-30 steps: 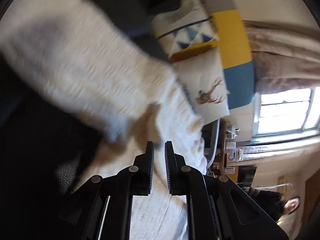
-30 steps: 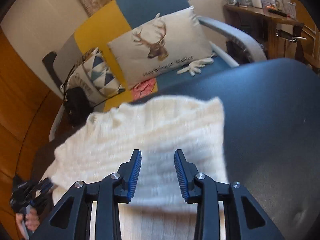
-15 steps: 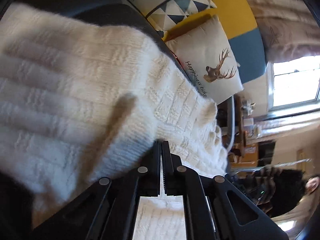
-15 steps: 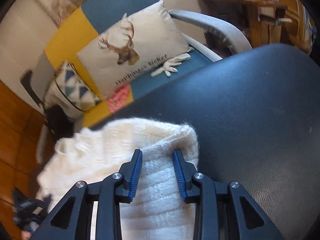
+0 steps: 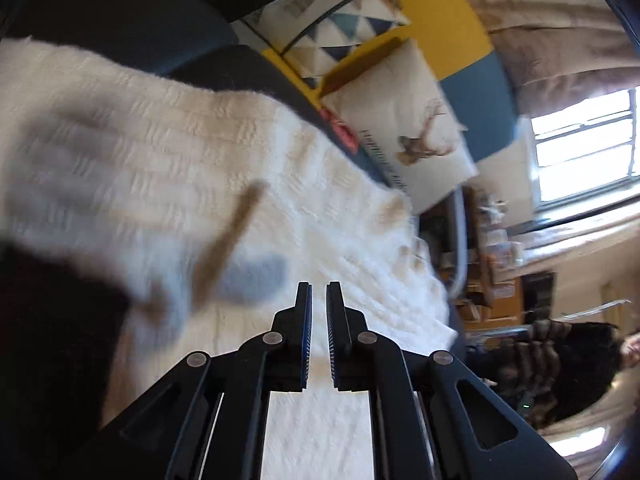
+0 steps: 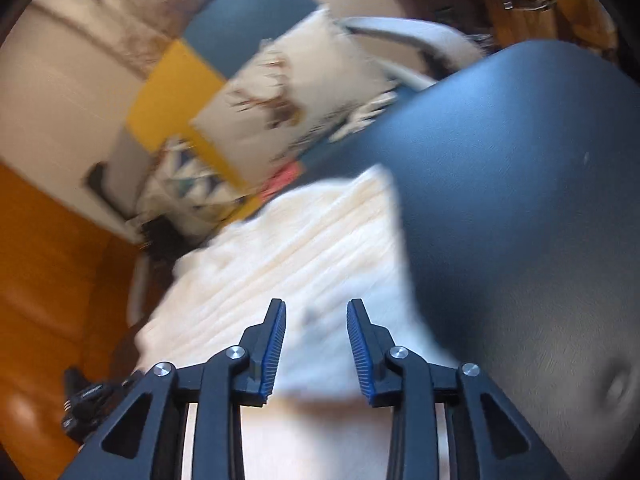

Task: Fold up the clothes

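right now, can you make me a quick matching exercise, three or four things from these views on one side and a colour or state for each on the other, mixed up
Things:
1. white knit sweater
2. right gripper
3. left gripper
4. deer pillow

States:
A. jaws wide apart
B. leaning against the sofa back
C. lying on the dark blue surface
D. jaws nearly closed, narrow gap

Pairs: 1-C, 2-A, 3-D, 4-B

This is a lived-in room of a home, a sitting room by its look. A patchwork sofa (image 6: 224, 52) in blue, yellow and grey stands at the far side, with a deer-print cushion (image 6: 296, 92) and a triangle-patterned cushion (image 5: 340, 28) on it. Curtains (image 5: 560, 40) hang beside a bright window (image 5: 584, 152). A cluttered wooden shelf (image 5: 496, 248) stands near the window, and the floor (image 6: 40, 260) is warm orange wood.
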`<state>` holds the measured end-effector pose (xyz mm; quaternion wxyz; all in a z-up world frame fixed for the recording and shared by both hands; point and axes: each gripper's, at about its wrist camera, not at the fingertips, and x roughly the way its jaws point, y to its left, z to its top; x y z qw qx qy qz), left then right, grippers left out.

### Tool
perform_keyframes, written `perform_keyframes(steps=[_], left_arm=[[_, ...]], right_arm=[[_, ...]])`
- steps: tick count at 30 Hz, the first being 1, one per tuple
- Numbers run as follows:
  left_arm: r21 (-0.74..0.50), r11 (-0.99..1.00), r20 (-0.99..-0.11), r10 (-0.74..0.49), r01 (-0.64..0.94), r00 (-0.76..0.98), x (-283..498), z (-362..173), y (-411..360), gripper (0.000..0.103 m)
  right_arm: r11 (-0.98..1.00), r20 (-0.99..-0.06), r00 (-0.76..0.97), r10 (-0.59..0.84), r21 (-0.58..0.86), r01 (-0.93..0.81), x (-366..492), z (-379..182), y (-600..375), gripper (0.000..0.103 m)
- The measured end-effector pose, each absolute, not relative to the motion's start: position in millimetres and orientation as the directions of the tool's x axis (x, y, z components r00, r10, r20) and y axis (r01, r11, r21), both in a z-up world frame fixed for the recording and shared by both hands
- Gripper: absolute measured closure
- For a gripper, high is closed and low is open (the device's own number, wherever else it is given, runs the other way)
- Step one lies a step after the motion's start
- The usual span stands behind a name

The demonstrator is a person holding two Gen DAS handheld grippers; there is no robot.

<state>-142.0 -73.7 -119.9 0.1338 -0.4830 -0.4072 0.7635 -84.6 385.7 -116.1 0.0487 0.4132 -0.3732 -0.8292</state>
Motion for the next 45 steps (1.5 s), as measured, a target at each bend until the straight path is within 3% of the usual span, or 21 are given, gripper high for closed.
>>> perform_keyframes(steps=[3,9,13,16,25,29,36,38,41,42,43,45], left_arm=[[-0.768,-0.614,-0.618,0.637,0.182,-0.46,-96.5,-121.6,-64.2,0.093],[-0.749,-0.652,-0.641,0.665,0.121,-0.383,-38.7,-115.7,-33.9,0.093],[-0.713,-0.698,-0.672,0.65,0.071,-0.355,-18.5,-111.4,-28.7,0.09],[-0.716,-0.694,-0.675,0.66,0.077,-0.332,-8.8,-118.0,-28.3,0.087],[-0.706,-0.703,-0.686,0.65,0.083,-0.328,11.6,-122.2,-38.4,0.087],[-0.694,-0.717,-0.682,0.63,0.058,-0.372,-15.8,-102.3,-41.1,0.087],[-0.657,-0.754,-0.69,0.592,0.016,-0.417,-115.4,-79.3,-23.1,0.087],[-0.641,-0.767,-0.711,0.574,0.038,-0.406,-148.2,-86.7,-17.9,0.087],[-0.57,-0.82,-0.771,0.518,0.041,-0.37,-183.8,-109.2,-10.9,0.087],[-0.537,-0.841,-0.799,0.482,0.067,-0.361,-192.5,-119.1,-13.9,0.087],[-0.541,-0.835,-0.807,0.482,0.099,-0.341,-199.3,-129.3,-20.1,0.092],[-0.593,-0.798,-0.771,0.522,0.111,-0.365,-203.1,-129.1,-29.2,0.093]], right_arm=[[-0.69,-0.607,-0.624,-0.492,0.709,-0.145,-84.6,-108.6,350.3,0.07],[-0.701,-0.648,-0.515,-0.561,0.703,-0.12,-130.2,-92.9,279.6,0.07],[-0.636,-0.537,-0.507,-0.674,0.771,0.028,-73.0,-70.1,250.3,0.067],[-0.627,-0.523,-0.456,-0.72,0.772,0.103,-8.4,-76.6,233.6,0.066],[-0.661,-0.603,-0.472,-0.643,0.748,-0.055,83.1,-125.1,268.4,0.065],[-0.657,-0.621,-0.532,-0.575,0.738,-0.152,64.3,-133.3,299.0,0.065],[-0.687,-0.627,-0.605,-0.49,0.705,-0.174,-33.9,-118.0,342.3,0.065],[-0.699,-0.654,-0.596,-0.465,0.685,-0.206,-60.4,-122.6,356.1,0.065],[-0.755,-0.77,-0.483,-0.417,0.59,-0.288,-90.5,-154.7,368.2,0.069],[-0.743,-0.762,-0.485,-0.429,0.603,-0.29,-90.7,-158.3,373.9,0.077],[-0.731,-0.754,-0.486,-0.441,0.616,-0.292,-90.8,-161.8,379.6,0.078],[-0.717,-0.746,-0.496,-0.444,0.628,-0.302,-98.6,-164.7,387.7,0.074]])
